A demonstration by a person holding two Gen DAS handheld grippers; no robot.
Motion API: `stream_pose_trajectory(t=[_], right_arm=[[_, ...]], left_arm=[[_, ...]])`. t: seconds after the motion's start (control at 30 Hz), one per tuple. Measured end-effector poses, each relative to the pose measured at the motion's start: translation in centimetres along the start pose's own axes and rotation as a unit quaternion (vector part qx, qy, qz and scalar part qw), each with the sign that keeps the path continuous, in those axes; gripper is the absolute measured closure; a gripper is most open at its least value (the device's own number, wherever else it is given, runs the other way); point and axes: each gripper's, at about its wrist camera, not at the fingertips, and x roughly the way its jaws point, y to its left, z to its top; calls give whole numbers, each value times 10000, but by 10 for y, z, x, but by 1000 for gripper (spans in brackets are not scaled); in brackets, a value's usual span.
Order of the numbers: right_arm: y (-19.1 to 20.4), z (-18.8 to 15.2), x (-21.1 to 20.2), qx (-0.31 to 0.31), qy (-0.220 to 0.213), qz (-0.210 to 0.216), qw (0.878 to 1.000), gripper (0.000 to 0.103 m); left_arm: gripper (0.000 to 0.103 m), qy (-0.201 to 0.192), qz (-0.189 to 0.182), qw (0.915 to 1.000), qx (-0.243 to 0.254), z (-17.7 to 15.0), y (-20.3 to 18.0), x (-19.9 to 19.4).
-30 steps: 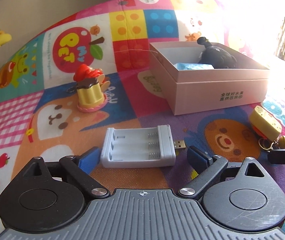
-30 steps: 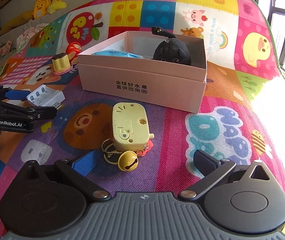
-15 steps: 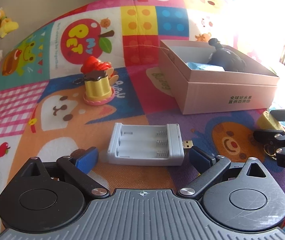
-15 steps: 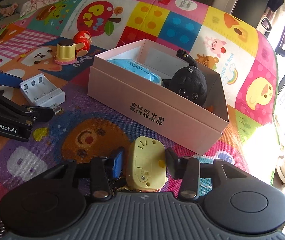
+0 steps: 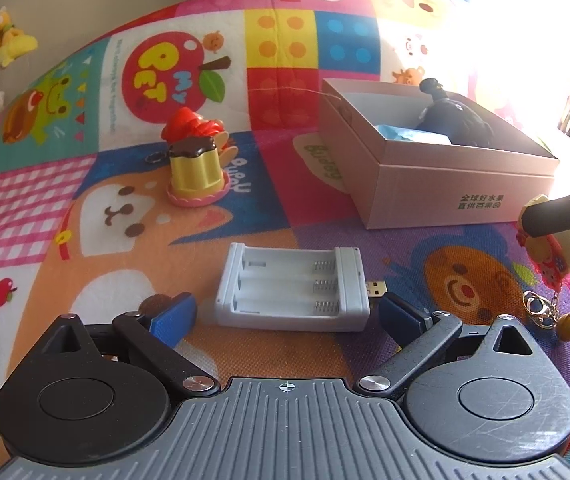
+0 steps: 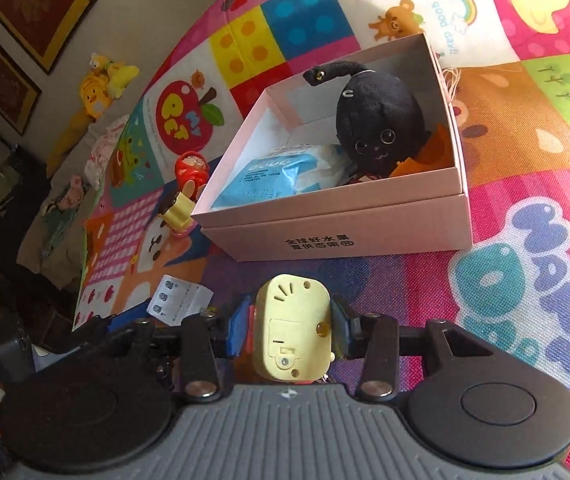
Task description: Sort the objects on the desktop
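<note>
left wrist view: bright cartoon play mat [image 5: 85,216] under harsh window glare [image 5: 505,20]

Bright daylight from the upper right, blown out to white glare over the play mat [image 5: 465,20] in the left wrist view. Short soft shadows under the pink box [image 6: 365,232]. Strong fisheye bending at edges; slight overall softness.

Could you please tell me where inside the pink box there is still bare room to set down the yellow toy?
The pink box has bare floor in its far corner, bordered by the back wall, the blue wipes pack and the black plush. The near side is crowded: pack and plush fill it. The right gripper holds the yellow toy just before the front wall.
</note>
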Motion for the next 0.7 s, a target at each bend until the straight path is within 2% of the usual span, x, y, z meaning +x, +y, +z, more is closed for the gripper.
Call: stream_pose_trajectory(t=[0.13,0.2,0.37,0.43,0.47,0.63,0.7], right_arm=[[-23,-2,-12,49,-175,-390,9991,59],[-34,-4,-23,131,-348,-427,9984,57],[-47,-10,-39,19,-644,-1332,9890,55],[-52,-13,-42,-18,-722,-1572,9849,50],[-53,-15,-44,-26,-759,-1615,9839,46],[-44,-27,-48,-303,-729,-1529,9851,46],[-33,-35,-47,-597,-832,-1750,9792,46]], left_arm=[[2,0,-2,10000,0,0,0,0],[2,0,2,10000,4,0,0,0],[2,3,2,10000,2,0,0,0],[2,4,2,10000,4,0,0,0],[2,6,2,10000,4,0,0,0],[1,5,0,10000,3,0,0,0],[1,5,0,10000,3,0,0,1]])
